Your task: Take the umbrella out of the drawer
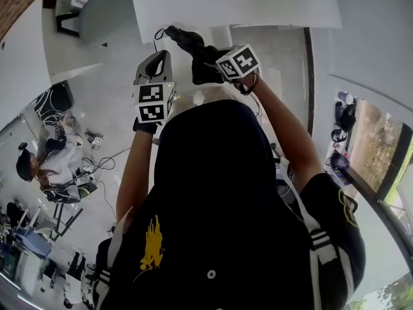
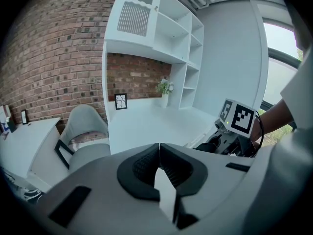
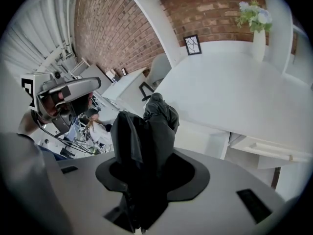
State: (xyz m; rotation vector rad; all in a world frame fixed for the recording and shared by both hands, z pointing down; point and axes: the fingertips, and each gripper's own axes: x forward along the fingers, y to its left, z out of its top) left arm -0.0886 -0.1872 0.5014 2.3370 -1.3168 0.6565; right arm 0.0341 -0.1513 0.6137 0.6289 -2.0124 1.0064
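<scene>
Gripping one umbrella (image 3: 149, 131), right tool (image 3: 150, 177).

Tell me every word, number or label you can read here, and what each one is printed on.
No readable words or numbers appear in any view.
Marker cubes: black-and-white square patterns only, no letters.
Yellow emblem on the black shirt: a graphic, no lettering visible.
Sleeve patch: too small to read.
Small frame on the white desk: a line pattern, no text.
</scene>
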